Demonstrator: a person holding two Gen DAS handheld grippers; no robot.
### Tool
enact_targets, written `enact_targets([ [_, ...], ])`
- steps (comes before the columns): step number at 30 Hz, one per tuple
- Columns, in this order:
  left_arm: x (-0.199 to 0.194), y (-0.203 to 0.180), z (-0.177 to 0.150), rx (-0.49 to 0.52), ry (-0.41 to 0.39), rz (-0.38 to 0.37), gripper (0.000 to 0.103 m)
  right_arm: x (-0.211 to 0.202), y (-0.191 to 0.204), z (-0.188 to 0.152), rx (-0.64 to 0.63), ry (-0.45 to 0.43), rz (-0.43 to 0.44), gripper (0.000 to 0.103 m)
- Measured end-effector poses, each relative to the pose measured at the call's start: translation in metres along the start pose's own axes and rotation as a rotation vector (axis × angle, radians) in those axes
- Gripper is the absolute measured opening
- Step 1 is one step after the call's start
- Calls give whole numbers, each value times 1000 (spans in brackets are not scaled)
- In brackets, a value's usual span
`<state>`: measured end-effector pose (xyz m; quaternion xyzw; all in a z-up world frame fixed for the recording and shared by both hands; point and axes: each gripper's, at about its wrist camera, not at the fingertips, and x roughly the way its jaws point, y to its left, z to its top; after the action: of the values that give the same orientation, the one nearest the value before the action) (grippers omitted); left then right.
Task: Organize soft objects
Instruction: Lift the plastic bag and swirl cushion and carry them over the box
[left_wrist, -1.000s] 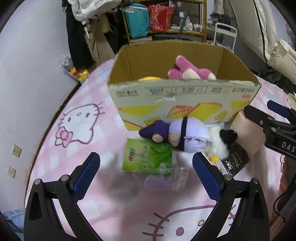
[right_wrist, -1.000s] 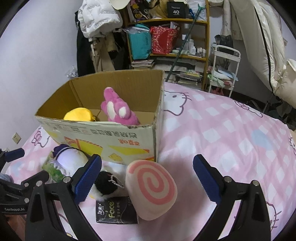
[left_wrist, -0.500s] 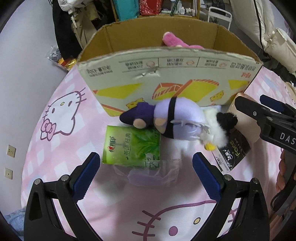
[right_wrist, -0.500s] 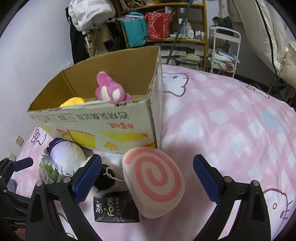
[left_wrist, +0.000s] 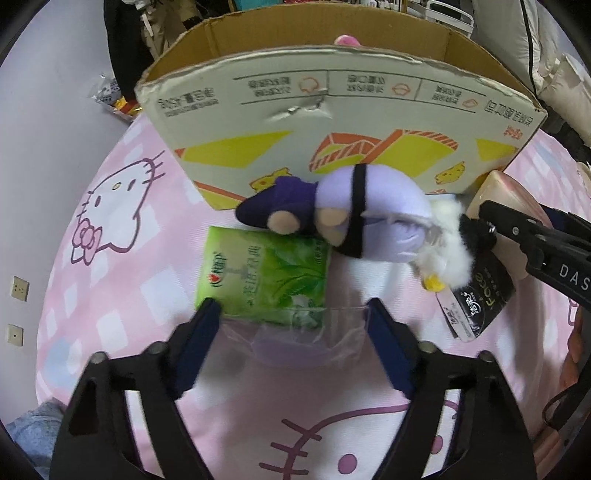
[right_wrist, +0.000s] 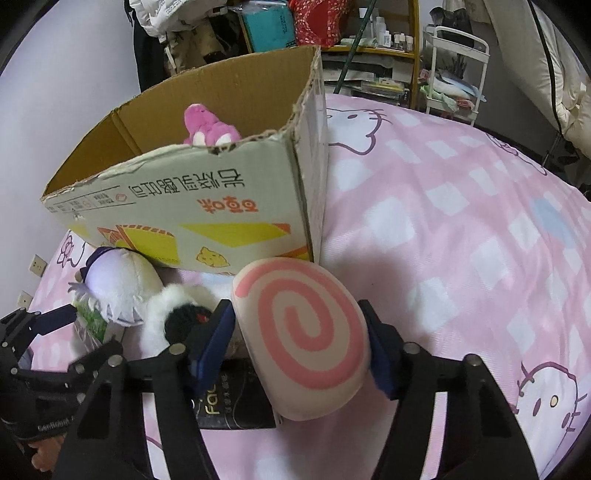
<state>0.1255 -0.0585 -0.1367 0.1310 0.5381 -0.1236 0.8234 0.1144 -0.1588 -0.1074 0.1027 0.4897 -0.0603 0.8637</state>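
Note:
A cardboard box stands on the pink bed, with a pink plush inside. In front of it lie a purple plush, a white-and-black fluffy plush, a green tissue pack, a clear plastic bag and a black tissue pack. My left gripper has its jaws around the clear bag and the green pack's near edge, half closed. My right gripper is shut on the pink swirl roll cushion.
The pink cartoon-cat bedspread stretches to the right of the box. Shelves and a white cart stand behind the bed. A wall runs along the left side.
Both grippers moved forward and down and narrowed. The right jaws closed onto the swirl cushion. The left jaws came in around the clear bag and green pack.

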Motion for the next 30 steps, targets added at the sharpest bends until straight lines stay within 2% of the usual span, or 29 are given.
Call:
enact_targets([
  [6, -2, 2, -1, 1, -10, -8, 76, -4, -2, -3, -2, -7, 10, 58],
  [11, -14, 2, -4, -7, -49, 1, 76, -13, 1, -7, -8, -32, 19, 53],
  [20, -47, 19, -9, -79, -183, 27, 76, -38, -1, -6, 1, -117, 12, 52],
  [25, -68, 19, -13, -90, -262, 85, 76, -62, 0, -6, 5, -217, 0, 52],
  [30, -91, 31, -15, -119, -378, 84, 76, -86, 1, -7, -11, -317, 21, 52],
])
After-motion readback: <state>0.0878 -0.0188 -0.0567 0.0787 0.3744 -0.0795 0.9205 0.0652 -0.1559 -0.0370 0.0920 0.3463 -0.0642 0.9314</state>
